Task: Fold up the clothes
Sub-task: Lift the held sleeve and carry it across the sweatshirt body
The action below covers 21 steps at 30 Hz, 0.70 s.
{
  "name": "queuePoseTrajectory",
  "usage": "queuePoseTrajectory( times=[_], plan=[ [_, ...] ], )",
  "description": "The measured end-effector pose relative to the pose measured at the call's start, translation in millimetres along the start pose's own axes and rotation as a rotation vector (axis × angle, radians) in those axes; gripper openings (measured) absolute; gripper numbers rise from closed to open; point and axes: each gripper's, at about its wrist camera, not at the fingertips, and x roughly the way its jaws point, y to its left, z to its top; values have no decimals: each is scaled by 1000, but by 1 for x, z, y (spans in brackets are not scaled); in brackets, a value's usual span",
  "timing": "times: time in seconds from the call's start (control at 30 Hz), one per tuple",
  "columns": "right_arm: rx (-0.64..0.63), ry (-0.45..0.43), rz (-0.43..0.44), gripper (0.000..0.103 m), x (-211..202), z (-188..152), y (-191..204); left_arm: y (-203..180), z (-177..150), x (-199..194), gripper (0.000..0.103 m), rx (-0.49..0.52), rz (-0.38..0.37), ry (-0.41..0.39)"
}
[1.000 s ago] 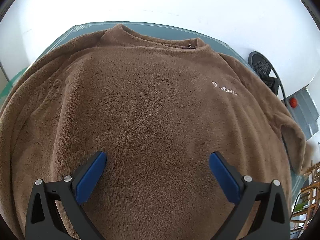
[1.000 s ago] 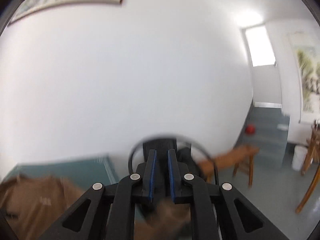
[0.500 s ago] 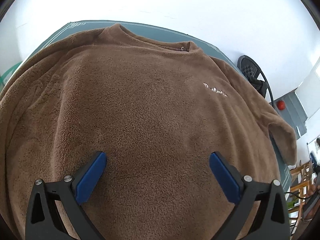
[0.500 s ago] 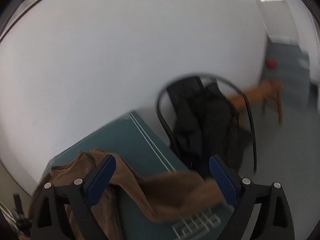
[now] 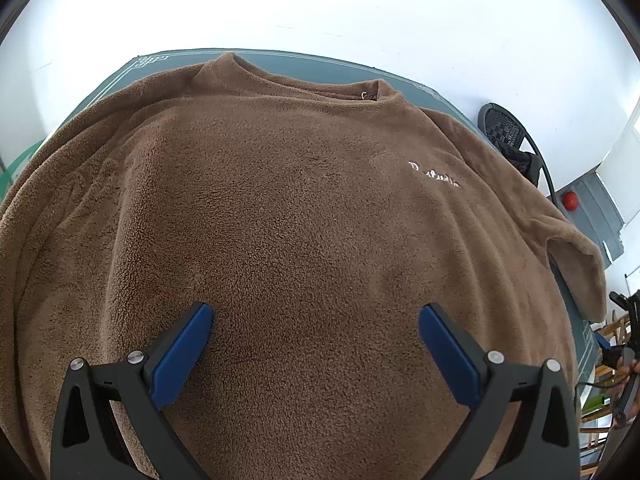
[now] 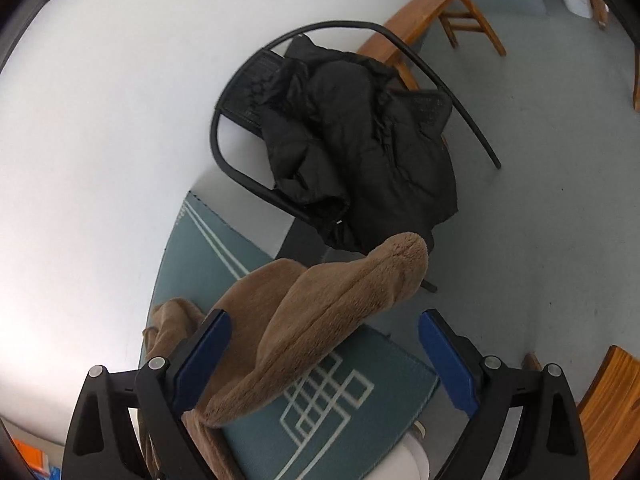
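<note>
2 tongs (both wide open) hover over a brown sweater (image 5: 304, 216).

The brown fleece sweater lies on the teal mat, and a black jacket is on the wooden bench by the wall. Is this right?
Not fully. The black jacket lies on the black metal chair, not the wooden bench behind it, as the right wrist view shows. The brown fleece sweater does lie on the teal mat.

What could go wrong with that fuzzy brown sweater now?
The sleeve sticks out past the corner of the table, so it might slide off and drag fabric down. The right tool is open around it but not pinching, so it might close on too little cloth. The black jacket on the chair is close, and the sleeve could brush it.
</note>
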Motion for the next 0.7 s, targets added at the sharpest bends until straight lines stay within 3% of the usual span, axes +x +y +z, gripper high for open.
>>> queuePoseTrajectory(
  times=[0.13,0.2,0.27,0.37,0.47,0.7],
  plan=[
    [56,72,40,93,25,7,-11,-3,-1,1,103,10,16,-2],
    [67,88,45,78,33,9,-15,-4,-1,1,103,12,20,-2],
    [70,93,46,53,39,10,-17,-4,-2,1,103,16,26,-2],
    [56,64,57,29,41,12,-15,-6,-2,2,103,24,36,-1],
    [2,-28,66,19,29,12,-2,-6,-3,1,103,22,37,-4],
    [-333,-346,138,17,-36,-7,90,-5,-2,-2,103,1,13,-14]
  ],
)
